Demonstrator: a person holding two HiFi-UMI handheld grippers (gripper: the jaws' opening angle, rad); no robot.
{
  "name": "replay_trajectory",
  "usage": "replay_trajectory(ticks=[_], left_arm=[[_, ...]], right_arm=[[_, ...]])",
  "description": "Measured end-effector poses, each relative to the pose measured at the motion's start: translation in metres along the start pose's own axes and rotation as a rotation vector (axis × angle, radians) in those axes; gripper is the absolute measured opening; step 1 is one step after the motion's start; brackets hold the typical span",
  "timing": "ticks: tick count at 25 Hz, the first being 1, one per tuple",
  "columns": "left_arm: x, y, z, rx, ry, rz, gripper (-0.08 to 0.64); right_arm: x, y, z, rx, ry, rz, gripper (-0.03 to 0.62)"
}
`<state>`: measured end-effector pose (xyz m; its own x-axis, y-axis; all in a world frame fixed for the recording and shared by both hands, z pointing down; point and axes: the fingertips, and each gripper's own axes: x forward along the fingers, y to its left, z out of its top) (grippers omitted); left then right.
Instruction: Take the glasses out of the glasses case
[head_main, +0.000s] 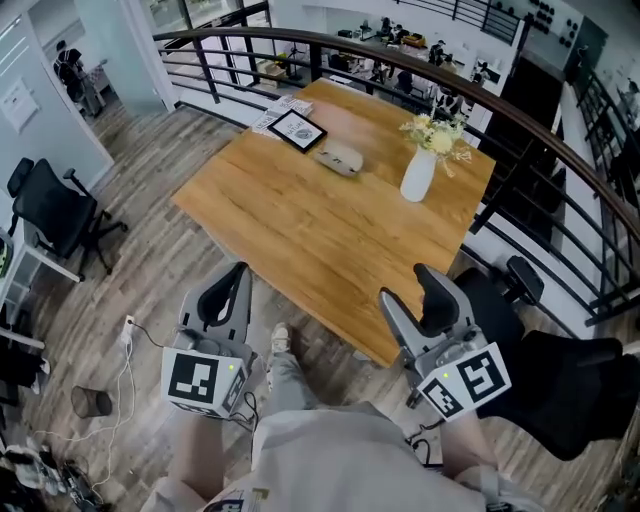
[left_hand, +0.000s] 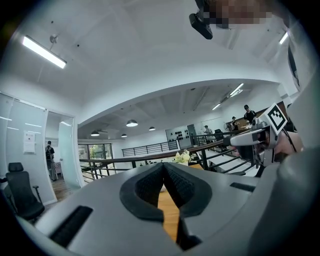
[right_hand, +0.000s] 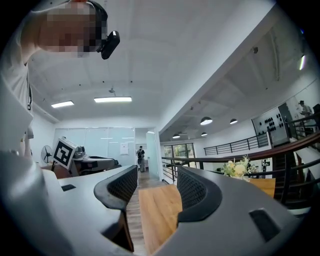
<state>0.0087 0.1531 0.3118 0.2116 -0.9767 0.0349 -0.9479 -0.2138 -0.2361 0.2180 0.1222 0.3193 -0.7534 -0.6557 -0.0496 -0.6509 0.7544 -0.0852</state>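
The glasses case (head_main: 340, 159), a pale oval shell, lies closed on the far side of the wooden table (head_main: 300, 230). Both grippers hang short of the table's near edge, well away from the case. My left gripper (head_main: 232, 280) is held over the floor at the near left corner. In the left gripper view its pads (left_hand: 150, 185) meet at the tips, so my left gripper (left_hand: 163, 167) is shut on nothing. My right gripper (head_main: 415, 290) sits at the near right corner. My right gripper (right_hand: 157, 175) is open, with bare tabletop (right_hand: 157, 210) between its fingers. No glasses are in view.
A black-framed picture (head_main: 297, 130) and papers (head_main: 285, 108) lie beyond the case. A white vase of flowers (head_main: 420, 170) stands at the far right. A curved railing (head_main: 540, 130) runs behind the table. Office chairs stand at the right (head_main: 560, 390) and left (head_main: 55, 215).
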Motion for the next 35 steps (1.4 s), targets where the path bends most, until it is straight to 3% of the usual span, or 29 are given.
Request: replay_trajectory(ticks=[4, 9, 15, 20, 27, 35], left_arm=[[0.048, 0.059, -0.003, -0.026, -0.002, -0.057, 0.016], [0.140, 0.110, -0.005, -0.032, 0.011, -0.140, 0.017], [0.202, 0.233, -0.023, -0.020, -0.007, -0.259, 0.016], [0.261, 0.294, -0.038, -0.031, -0.016, -0.329, 0.017], [0.305, 0.336, -0.046, -0.050, -0.035, -0.387, 0.017], [0.322, 0.328, -0.049, -0.059, -0.030, -0.437, 0.016]], right_arm=[[0.069, -0.005, 0.008, -0.014, 0.037, -0.046, 0.268], [0.154, -0.052, 0.018, -0.006, 0.065, -0.113, 0.268], [0.292, -0.024, 0.024, 0.005, 0.081, -0.207, 0.268], [0.372, -0.034, 0.022, 0.004, 0.081, -0.272, 0.264], [0.420, -0.047, 0.025, -0.009, 0.112, -0.338, 0.261], [0.416, -0.070, 0.027, -0.019, 0.131, -0.391, 0.259]])
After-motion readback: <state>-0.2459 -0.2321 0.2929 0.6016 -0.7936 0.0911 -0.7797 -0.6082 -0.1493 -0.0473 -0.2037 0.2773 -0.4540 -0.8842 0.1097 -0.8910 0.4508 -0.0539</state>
